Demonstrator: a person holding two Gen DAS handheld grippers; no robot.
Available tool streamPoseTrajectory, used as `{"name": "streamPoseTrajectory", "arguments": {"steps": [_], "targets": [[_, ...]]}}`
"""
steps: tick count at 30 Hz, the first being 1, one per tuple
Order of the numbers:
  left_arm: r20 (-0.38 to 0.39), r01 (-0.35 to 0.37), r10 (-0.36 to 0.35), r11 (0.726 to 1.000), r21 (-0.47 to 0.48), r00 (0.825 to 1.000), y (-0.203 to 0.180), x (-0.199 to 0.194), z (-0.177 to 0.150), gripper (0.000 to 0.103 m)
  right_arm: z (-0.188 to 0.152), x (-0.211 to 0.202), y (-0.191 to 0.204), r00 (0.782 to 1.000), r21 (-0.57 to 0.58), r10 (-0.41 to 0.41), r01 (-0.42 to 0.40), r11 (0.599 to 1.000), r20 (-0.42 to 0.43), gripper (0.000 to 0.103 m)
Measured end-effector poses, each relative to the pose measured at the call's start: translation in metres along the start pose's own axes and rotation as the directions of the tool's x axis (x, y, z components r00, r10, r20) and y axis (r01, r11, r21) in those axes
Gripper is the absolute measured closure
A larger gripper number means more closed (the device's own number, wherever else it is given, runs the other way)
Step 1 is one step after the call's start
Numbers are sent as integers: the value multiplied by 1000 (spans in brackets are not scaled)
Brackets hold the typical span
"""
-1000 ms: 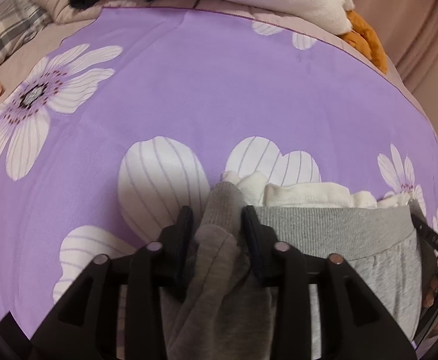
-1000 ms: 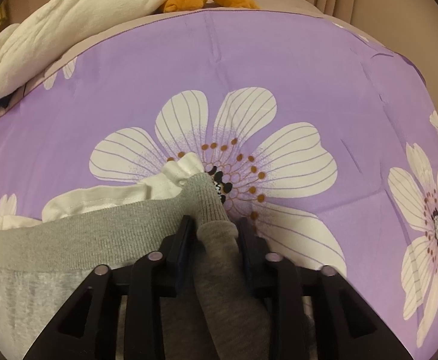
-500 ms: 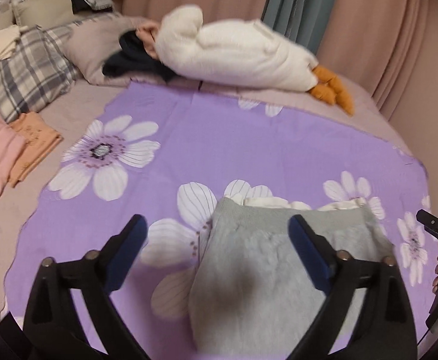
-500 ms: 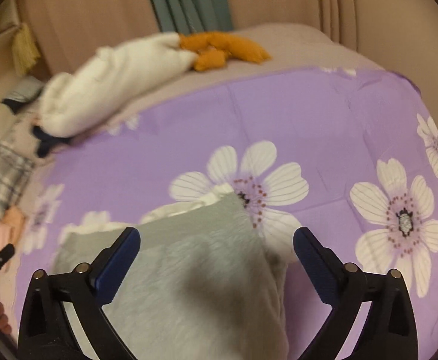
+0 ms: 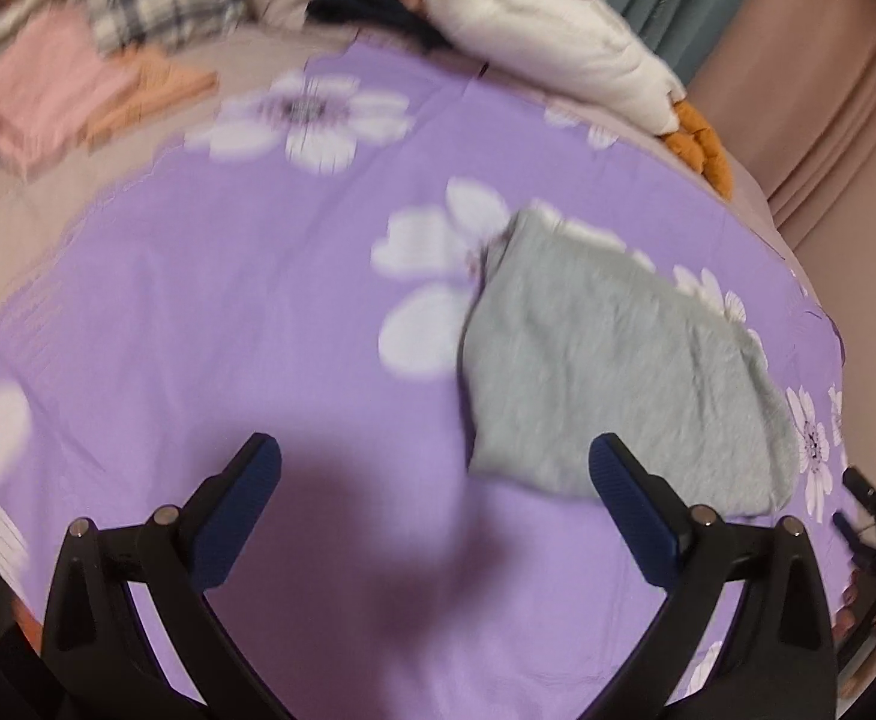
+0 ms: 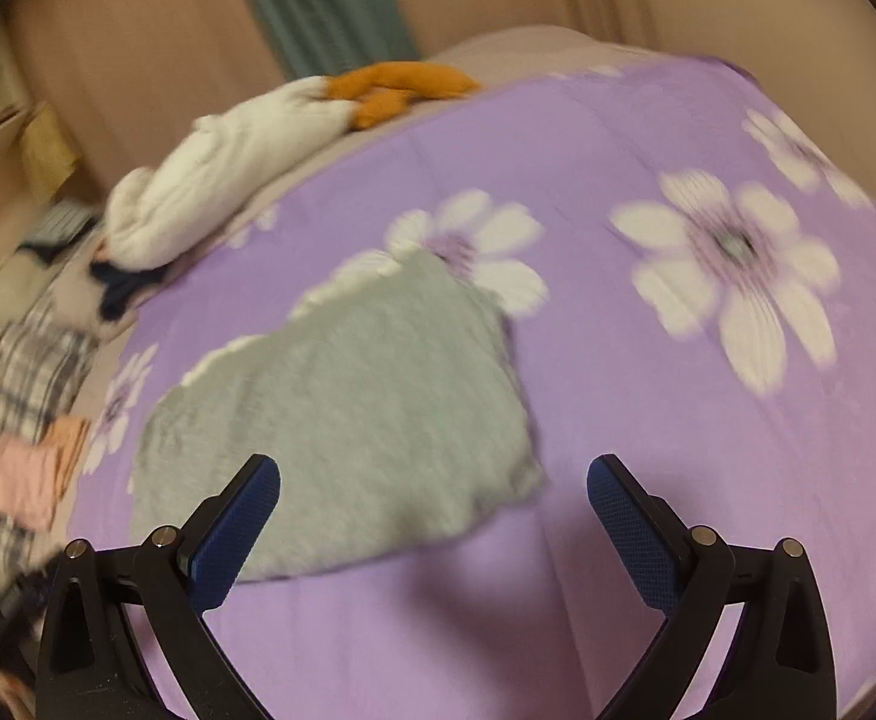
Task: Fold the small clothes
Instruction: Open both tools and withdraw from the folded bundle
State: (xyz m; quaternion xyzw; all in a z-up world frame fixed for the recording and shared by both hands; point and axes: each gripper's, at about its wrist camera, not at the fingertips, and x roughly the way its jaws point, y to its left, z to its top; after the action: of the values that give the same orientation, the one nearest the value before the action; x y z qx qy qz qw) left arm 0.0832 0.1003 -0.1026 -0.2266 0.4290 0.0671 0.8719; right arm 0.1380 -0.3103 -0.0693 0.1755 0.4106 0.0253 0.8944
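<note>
Bedspread, purple with white flowers, covering the bed; pink curtains behind.
Left view: my left gripper gapes wide, empty; folded grey garment lies toward the spread's right edge. Right view: my right gripper stands equally wide, empty, garment near the left edge. No readable writing.

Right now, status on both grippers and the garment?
Left gripper open, empty. Right gripper open, empty. Grey garment folded on purple floral sheet. Nothing obstructing.
</note>
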Motion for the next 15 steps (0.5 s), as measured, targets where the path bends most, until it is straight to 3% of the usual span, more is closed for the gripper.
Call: {"name": "streamPoseTrajectory", "arguments": {"steps": [3,8,12,15], "targets": [[-54,60,-62,997,-50,997,4,17,-12,1,-17,10,-12,999,71,35,-33,997,-26,2],[-41,41,-43,999,-31,998,-2,38,-16,2,-35,25,-30,993,170,89,-76,982,-71,2],[-44,89,-92,993,-76,995,-2,50,-11,6,-40,35,-44,989,258,131,-109,960,-67,2],[-35,134,-136,989,-63,990,-12,57,-4,15,-40,46,-43,985,282,163,-138,949,-65,2]]}}
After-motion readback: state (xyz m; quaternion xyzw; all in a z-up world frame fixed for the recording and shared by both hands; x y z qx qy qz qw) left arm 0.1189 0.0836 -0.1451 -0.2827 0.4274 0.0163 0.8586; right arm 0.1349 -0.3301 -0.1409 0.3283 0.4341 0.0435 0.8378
